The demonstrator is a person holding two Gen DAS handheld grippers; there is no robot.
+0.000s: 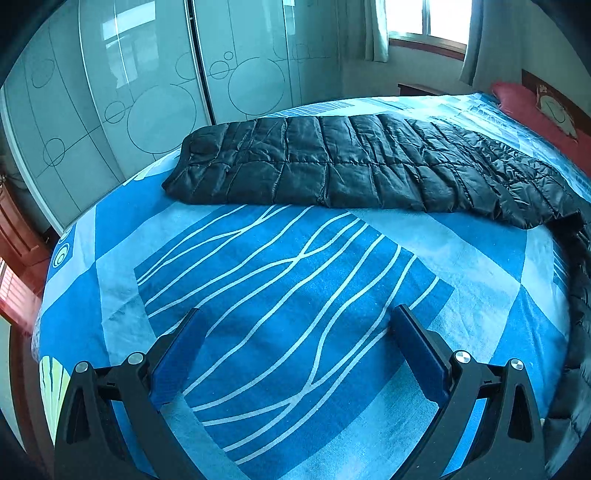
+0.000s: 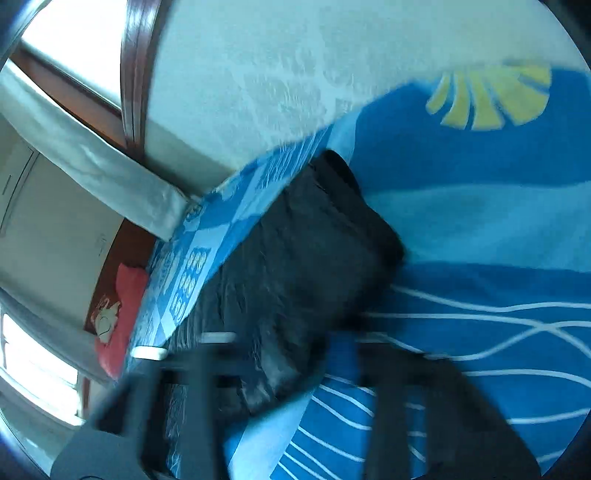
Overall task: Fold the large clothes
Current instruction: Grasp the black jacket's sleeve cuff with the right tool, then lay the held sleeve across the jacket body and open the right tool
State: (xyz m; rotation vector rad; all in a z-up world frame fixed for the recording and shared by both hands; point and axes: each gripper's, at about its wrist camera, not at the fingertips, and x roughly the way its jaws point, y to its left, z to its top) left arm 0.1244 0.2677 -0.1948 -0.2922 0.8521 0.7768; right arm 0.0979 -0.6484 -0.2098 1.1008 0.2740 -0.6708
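A long black quilted down jacket [image 1: 351, 166] lies flat across the far half of the bed, with one part trailing down the right edge. My left gripper [image 1: 295, 332] is open and empty, low over the blue sheet in front of the jacket. In the right wrist view the picture is tilted and blurred by motion; the jacket [image 2: 303, 266] lies just ahead of my right gripper [image 2: 288, 369]. Its fingers look spread wide apart, with jacket fabric showing between them, but contact is too blurred to tell.
The bed [image 1: 258, 424] has a blue sheet with white wavy lines. A red pillow [image 1: 535, 107] lies at the head on the right. Mirrored wardrobe doors [image 1: 147, 92] stand beyond the bed's far side. A window with curtains [image 1: 424, 22] is at the back.
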